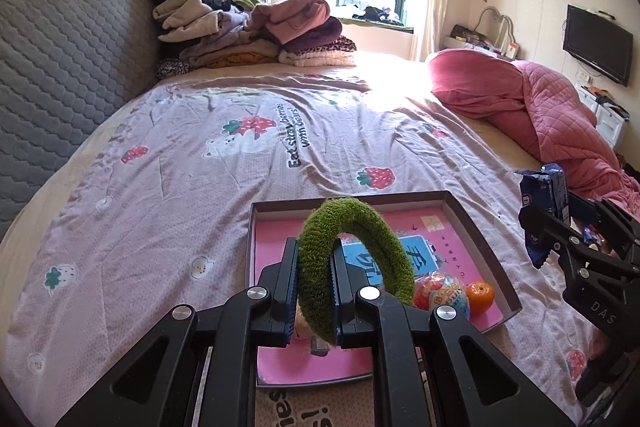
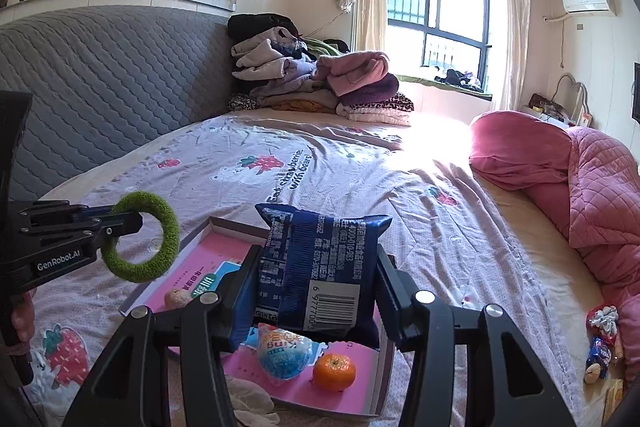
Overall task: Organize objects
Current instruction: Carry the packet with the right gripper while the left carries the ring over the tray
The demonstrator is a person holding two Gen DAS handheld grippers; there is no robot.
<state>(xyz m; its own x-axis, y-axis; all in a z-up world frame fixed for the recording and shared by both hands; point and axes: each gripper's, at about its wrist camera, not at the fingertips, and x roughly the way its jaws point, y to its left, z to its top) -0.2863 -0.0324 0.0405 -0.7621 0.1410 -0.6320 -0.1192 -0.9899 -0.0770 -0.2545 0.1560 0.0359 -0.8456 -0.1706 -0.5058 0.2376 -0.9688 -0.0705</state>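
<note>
My left gripper [image 1: 314, 291] is shut on a fuzzy green ring [image 1: 356, 247] and holds it above the pink-lined tray [image 1: 486, 227] on the bed; the ring also shows in the right wrist view [image 2: 140, 237]. My right gripper [image 2: 318, 275] is shut on a dark blue snack packet [image 2: 320, 267] above the same tray [image 2: 386, 371]; the packet also shows in the left wrist view [image 1: 546, 187]. In the tray lie an orange [image 2: 334, 371], a blue and white capsule toy [image 2: 284, 355] and a small beige item [image 2: 178, 298].
The bed sheet [image 1: 200, 187] has a strawberry print. Folded clothes [image 1: 248, 27] are piled at the far end by a grey headboard [image 1: 60, 67]. A pink quilt [image 2: 580, 195] lies on the right, with several small loose items [image 2: 600, 343] beside it.
</note>
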